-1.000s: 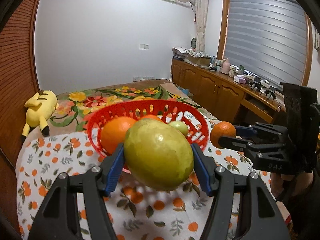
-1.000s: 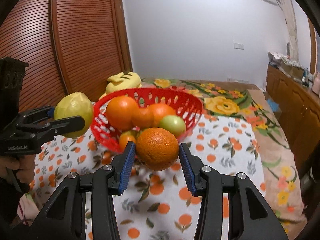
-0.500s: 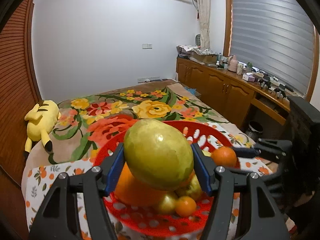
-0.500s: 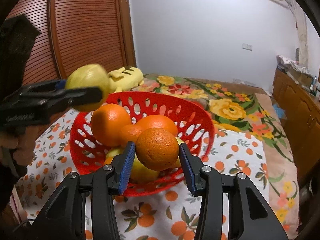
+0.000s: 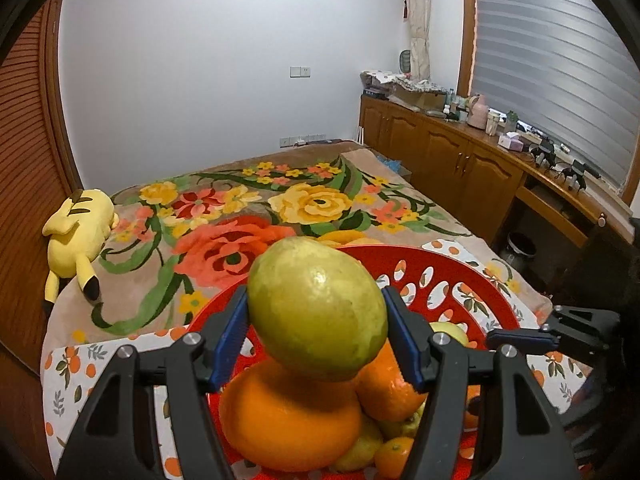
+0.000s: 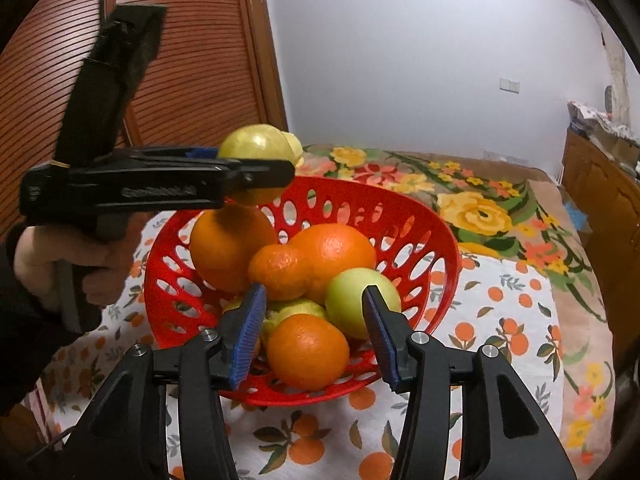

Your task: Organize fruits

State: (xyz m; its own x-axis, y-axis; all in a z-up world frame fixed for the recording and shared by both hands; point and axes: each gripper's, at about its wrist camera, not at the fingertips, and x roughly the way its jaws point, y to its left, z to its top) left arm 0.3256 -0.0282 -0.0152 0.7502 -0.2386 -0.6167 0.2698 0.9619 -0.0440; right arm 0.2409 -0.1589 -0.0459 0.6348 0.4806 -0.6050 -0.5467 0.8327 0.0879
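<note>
The left tongs [image 5: 316,338] are clenched on a large yellow-green fruit [image 5: 318,308], which fills the lower middle of the left wrist view. Its underside touches the big orange [image 5: 290,416] lying beneath it in the red basket [image 5: 452,262]. In the right wrist view the same tongs [image 6: 256,172] reach in from the left of the frame, gripped by the person's left hand [image 6: 68,264], and hold the fruit over the basket's far left rim.

The right tongs [image 6: 312,328] are released: their blue pads [image 6: 246,336] stand apart on either side of an orange [image 6: 308,350] that lies at the near edge of the basket [image 6: 436,236], with a gap visible on both sides. Just behind it in the pile are a pale green apple [image 6: 352,300], a small mandarin [image 6: 278,270] and two larger oranges, one at centre [image 6: 338,248] and one to the left [image 6: 228,244].

The basket stands on a white cloth printed with oranges [image 6: 520,320], spread over a bed with a floral blanket [image 5: 248,216]. A yellow plush toy [image 5: 76,228] lies at the left of the left wrist view, beside a wooden slatted wardrobe [image 6: 192,60].
</note>
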